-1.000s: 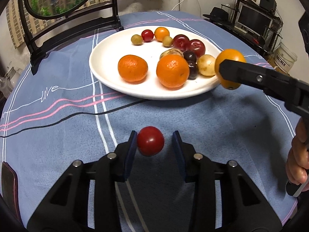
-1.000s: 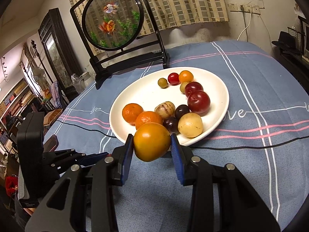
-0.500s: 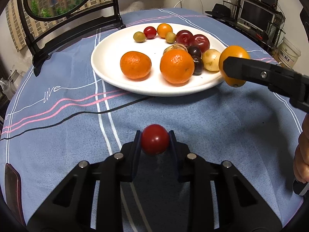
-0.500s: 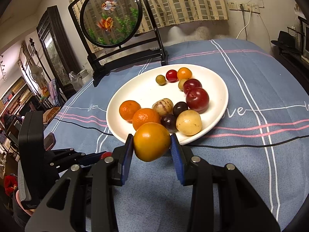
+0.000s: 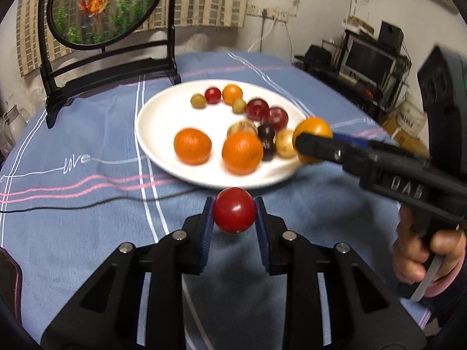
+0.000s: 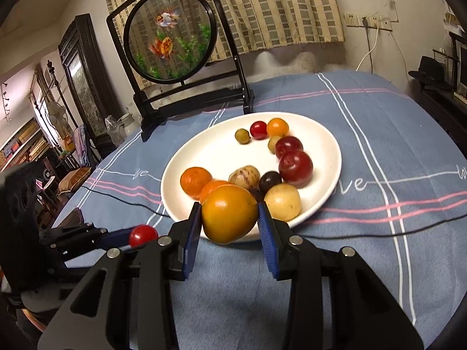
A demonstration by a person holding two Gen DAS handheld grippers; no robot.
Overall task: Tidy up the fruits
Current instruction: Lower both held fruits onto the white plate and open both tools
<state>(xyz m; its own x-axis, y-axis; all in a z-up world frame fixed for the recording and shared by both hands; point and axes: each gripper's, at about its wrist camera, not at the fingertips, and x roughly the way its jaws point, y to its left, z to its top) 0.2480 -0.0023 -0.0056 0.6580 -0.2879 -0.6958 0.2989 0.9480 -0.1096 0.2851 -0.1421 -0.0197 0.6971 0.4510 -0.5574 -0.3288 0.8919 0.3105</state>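
Nearest the white plate's (image 5: 151, 134) front rim, the left gripper (image 5: 234, 215) is clamped on a small red tomato (image 5: 235, 214), held clear of the blue tablecloth (image 5: 87, 204). At the plate's right front edge the right gripper (image 6: 229, 218) grips a larger orange tomato (image 6: 229, 214) — both fruits are caught and neither is yet on the plate. Farther in lie two mandarins (image 5: 192, 150), then dark plums (image 5: 275, 118), and at the far rim a row of small tomatoes (image 5: 212, 95). Delivery looks to be the step in hand. Each next move probably calls for carrying its fruit over the rim, down beside its like — red by the far small ones — and letting go low so nothing rolls.
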